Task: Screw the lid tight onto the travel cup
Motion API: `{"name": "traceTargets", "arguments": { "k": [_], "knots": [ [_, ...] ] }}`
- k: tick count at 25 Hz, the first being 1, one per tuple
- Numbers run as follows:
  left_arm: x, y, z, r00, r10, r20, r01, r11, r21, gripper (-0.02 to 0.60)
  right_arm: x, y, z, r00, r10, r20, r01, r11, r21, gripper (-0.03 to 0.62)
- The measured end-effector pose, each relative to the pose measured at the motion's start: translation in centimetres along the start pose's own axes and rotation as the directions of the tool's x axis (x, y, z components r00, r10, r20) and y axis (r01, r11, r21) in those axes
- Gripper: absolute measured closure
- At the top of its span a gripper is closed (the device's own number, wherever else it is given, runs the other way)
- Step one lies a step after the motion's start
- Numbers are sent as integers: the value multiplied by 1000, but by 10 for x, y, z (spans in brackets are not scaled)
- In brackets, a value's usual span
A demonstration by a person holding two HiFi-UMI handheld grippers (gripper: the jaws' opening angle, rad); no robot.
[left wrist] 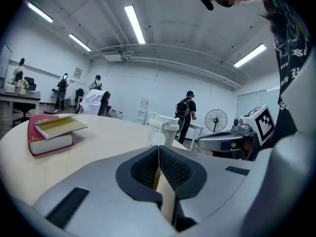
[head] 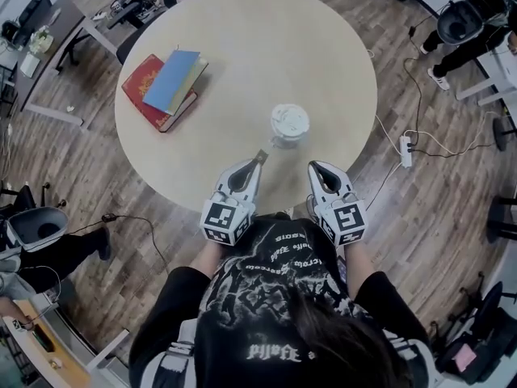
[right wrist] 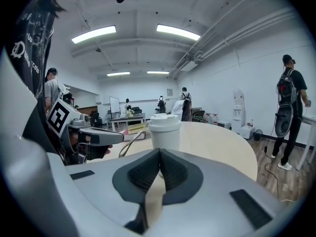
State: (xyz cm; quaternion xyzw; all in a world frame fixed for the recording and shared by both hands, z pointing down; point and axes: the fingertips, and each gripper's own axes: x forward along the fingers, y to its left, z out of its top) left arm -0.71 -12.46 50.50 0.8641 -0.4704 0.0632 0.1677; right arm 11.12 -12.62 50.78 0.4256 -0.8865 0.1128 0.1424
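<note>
Both tools hover over the near edge of the round pale table (head: 242, 23), the left gripper (head: 258, 159) and right gripper (head: 313, 167) each with jaws pressed together on nothing. Plank floor (head: 420, 217) surrounds the table, two stacked books (head: 166, 87) lie on its left side, and people (left wrist: 186, 107) stand in the bright office beyond. The travel cup (right wrist: 166, 138) stands upright just ahead of both tips, long axis vertical, white lid (head: 289, 122) facing the ceiling.
</note>
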Motion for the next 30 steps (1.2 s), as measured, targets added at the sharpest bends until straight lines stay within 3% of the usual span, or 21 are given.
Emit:
{"name": "traceTargets", "arguments": {
  "k": [7, 30],
  "knots": [
    [2, 4, -1, 1000, 2, -4, -2, 1000, -14, 560, 5, -2, -3, 1000, -4, -25, 6, 998, 63, 588],
    [11, 12, -9, 999, 4, -42, -4, 1000, -11, 560, 12, -7, -10, 997, -12, -78, 16, 999, 44, 589]
  ]
}}
